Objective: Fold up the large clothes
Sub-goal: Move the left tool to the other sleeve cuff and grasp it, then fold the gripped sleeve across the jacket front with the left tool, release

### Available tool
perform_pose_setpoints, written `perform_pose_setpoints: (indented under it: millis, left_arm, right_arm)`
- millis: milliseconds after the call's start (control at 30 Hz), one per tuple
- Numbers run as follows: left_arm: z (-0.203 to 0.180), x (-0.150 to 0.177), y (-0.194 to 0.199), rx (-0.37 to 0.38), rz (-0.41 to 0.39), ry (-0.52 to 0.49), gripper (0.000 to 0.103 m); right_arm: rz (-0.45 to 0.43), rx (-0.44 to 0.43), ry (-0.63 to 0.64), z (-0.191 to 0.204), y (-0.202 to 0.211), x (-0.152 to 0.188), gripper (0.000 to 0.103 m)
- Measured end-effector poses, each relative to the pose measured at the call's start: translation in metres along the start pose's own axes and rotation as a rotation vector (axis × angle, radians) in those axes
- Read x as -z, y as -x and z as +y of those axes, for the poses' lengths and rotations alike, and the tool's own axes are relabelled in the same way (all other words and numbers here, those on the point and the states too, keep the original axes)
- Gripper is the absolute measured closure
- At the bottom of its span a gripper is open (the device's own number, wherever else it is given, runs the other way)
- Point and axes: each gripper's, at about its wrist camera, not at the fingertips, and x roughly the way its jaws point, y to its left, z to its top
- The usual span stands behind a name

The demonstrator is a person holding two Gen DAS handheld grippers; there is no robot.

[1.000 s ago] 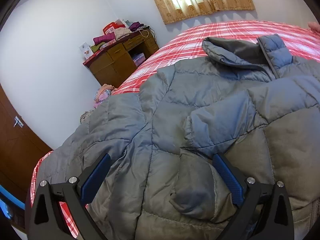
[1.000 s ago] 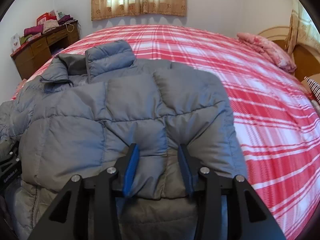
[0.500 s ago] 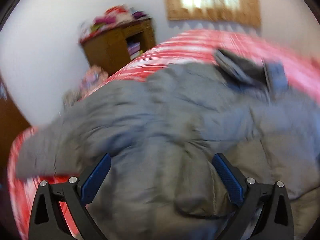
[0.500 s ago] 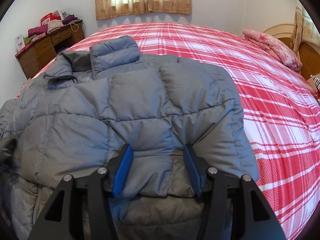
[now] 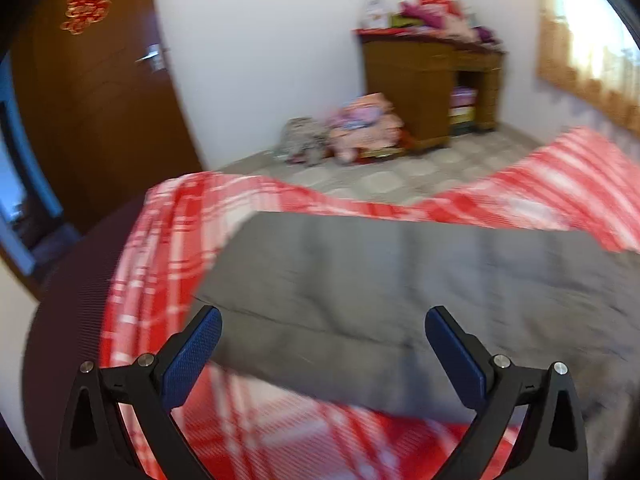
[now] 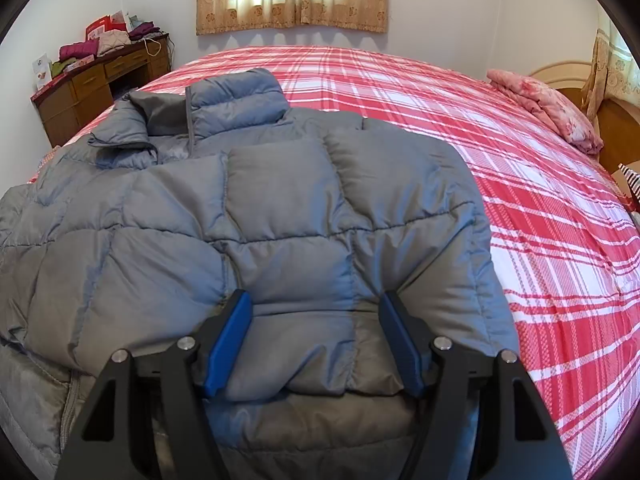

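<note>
A large grey puffer jacket [image 6: 260, 208] lies on the red plaid bed [image 6: 540, 200], collar toward the window, its right sleeve folded across the chest. My right gripper [image 6: 316, 320] is open, its blue pads on either side of the folded sleeve's cuff end. In the left wrist view, blurred by motion, my left gripper [image 5: 322, 332] is open and empty over the jacket's left sleeve [image 5: 360, 280], which stretches out toward the bed's edge.
A wooden desk [image 5: 428, 84] piled with clothes stands by the wall, with a heap of soft things [image 5: 360, 128] on the tiled floor beside it. A brown door [image 5: 92, 92] is at the left. A pink folded cloth [image 6: 544, 108] lies near the headboard.
My left gripper has swung left, from over the jacket's body to the outstretched left sleeve near the bed's edge. My right gripper has opened a little wider around the folded sleeve.
</note>
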Motion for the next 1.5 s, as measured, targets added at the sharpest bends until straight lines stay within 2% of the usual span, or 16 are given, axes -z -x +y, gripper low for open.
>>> perform_pose_setpoints:
  millis: [167,300,367,433,533,567,600,633,733,833,967,1167,1267,1400,1467,1500]
  left_arm:
    - [0.027,-0.012,-0.037,-0.070,0.057,0.096,0.001]
    - [0.025,-0.006,-0.056,-0.023,0.127,0.115,0.001]
    - [0.028,-0.003,-0.057,0.025,0.137,0.157,0.007]
    - [0.033,-0.001,-0.055,0.077,0.128,0.194,0.033]
    - [0.024,-0.004,-0.048,0.105,0.087,0.124,0.064]
    - [0.020,-0.004,-0.043,0.111,0.067,0.099,0.070]
    - [0.018,-0.004,-0.039,0.121,0.054,0.088,0.082]
    - [0.015,-0.004,-0.032,0.137,0.033,0.078,0.086]
    - [0.011,-0.009,-0.005,0.173,-0.042,0.093,0.087]
    - [-0.003,-0.020,0.040,0.258,-0.149,0.075,0.087]
    - [-0.052,-0.020,0.117,0.403,-0.324,-0.076,0.087]
    - [-0.126,0.019,0.207,0.633,-0.453,-0.290,0.087]
    - [-0.155,0.051,0.236,0.726,-0.481,-0.389,0.087]
    - [-0.189,0.098,0.250,0.805,-0.441,-0.521,0.085]
    - [-0.201,0.117,0.250,0.843,-0.399,-0.576,0.080]
    - [-0.206,0.126,0.248,0.869,-0.370,-0.605,0.072]
  right_arm:
    - [0.000,0.001,0.001,0.000,0.000,0.000,0.033]
    - [0.001,0.005,0.005,0.001,-0.001,0.000,0.033]
    - [0.000,0.005,0.004,0.001,-0.001,0.000,0.033]
    - [0.000,0.005,0.004,0.001,-0.001,0.000,0.033]
    - [0.000,0.004,0.004,0.001,-0.001,0.000,0.033]
    - [0.000,0.004,0.003,0.001,-0.001,0.000,0.033]
    - [-0.001,0.005,0.004,0.001,-0.001,0.000,0.033]
    - [-0.001,0.005,0.004,0.001,-0.001,0.000,0.033]
    - [-0.001,0.002,0.002,0.000,-0.001,0.000,0.033]
    - [-0.003,-0.003,-0.004,0.000,-0.001,0.000,0.033]
    - [-0.003,-0.004,-0.004,-0.001,-0.001,0.000,0.033]
    - [-0.005,-0.016,-0.013,-0.003,-0.001,0.000,0.033]
    - [-0.006,-0.025,-0.020,-0.004,0.000,0.001,0.032]
    - [-0.008,-0.037,-0.027,-0.006,0.000,0.001,0.032]
    - [-0.009,-0.043,-0.031,-0.006,0.000,0.001,0.032]
    - [-0.009,-0.047,-0.034,-0.007,0.000,0.001,0.031]
